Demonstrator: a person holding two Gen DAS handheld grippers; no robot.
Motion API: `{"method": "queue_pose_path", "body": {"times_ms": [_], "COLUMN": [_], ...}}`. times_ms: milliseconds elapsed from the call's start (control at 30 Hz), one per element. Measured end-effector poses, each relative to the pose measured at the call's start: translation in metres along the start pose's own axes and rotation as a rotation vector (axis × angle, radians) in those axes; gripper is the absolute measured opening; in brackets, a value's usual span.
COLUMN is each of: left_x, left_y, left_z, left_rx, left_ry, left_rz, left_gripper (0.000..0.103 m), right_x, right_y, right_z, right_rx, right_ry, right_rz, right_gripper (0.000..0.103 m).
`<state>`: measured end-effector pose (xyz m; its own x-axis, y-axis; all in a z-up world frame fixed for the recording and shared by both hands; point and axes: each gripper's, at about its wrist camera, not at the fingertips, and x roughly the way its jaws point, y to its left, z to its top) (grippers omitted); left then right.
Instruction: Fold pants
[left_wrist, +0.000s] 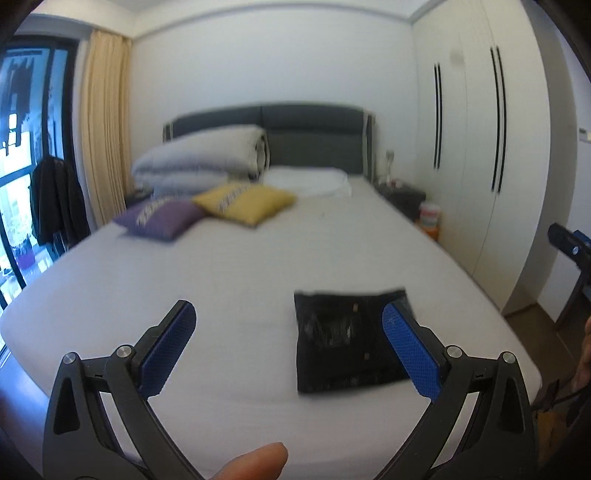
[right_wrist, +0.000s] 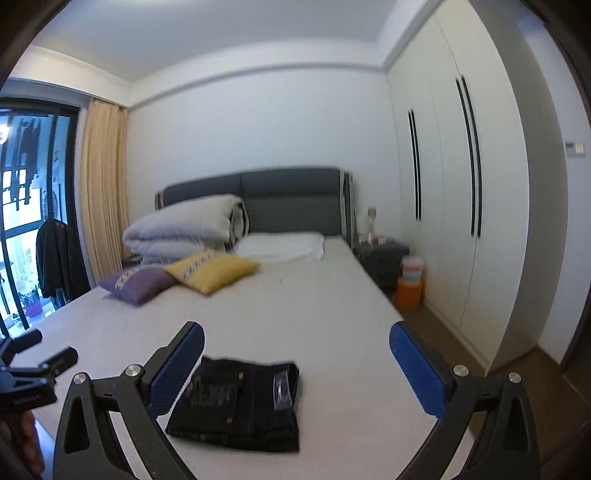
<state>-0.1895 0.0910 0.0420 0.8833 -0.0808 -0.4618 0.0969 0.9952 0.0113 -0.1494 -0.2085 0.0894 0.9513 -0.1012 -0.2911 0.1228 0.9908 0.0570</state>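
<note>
Black pants (left_wrist: 340, 343) lie folded into a compact rectangle on the grey bed (left_wrist: 229, 266) near its front edge. They also show in the right wrist view (right_wrist: 240, 402), with a back pocket and a label facing up. My left gripper (left_wrist: 288, 314) is open and empty, held above the bed in front of the pants, its right finger overlapping their right edge. My right gripper (right_wrist: 295, 339) is open and empty, raised above the pants. The left gripper's body (right_wrist: 33, 373) shows at the left edge of the right wrist view.
A purple cushion (left_wrist: 162, 218), a yellow cushion (left_wrist: 243, 199), a folded duvet (left_wrist: 199, 158) and a white pillow (left_wrist: 306, 179) lie at the head of the bed. White wardrobes (right_wrist: 461, 203) line the right wall. A dark nightstand (right_wrist: 380, 258) and an orange bin (right_wrist: 408, 291) stand beside the bed.
</note>
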Motion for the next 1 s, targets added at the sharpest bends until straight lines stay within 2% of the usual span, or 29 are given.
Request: {"method": "queue_pose_path", "body": {"times_ms": [67,200,333,600,1000], "left_x": [0.008,0.030,0.046,0.076,0.092], "left_y": [-0.001,0.001,-0.003,-0.012,-0.012], "left_z": [-0.009,-0.025,-0.039,-0.053,-0.060], "left_rx": [-0.003,-0.022,-0.025,-0.022,-0.029], "left_ry": [0.053,0.166,0.222,0.293,0.329], "left_rz": [-0.003,0.044,0.049,0.040,0.044], "left_gripper": [0.103,0.103,0.103,0.103,0.103], "right_x": [0.006,0.013,0.025,0.035,0.046], "right_y": [0.001,0.010,0.019,0.033,0.045], "right_z": [-0.006,-0.022,-0.038,-0.053,-0.066], "right_rx": [0.007,0.001,0.017,0.010,-0.001], "right_ry": [0.044,0.130,0.224,0.295,0.347], "right_rz": [0.005,-0.001,-0.009,-0.013,0.014], "right_gripper": [0.103,0.103,0.103,0.103,0.103]}}
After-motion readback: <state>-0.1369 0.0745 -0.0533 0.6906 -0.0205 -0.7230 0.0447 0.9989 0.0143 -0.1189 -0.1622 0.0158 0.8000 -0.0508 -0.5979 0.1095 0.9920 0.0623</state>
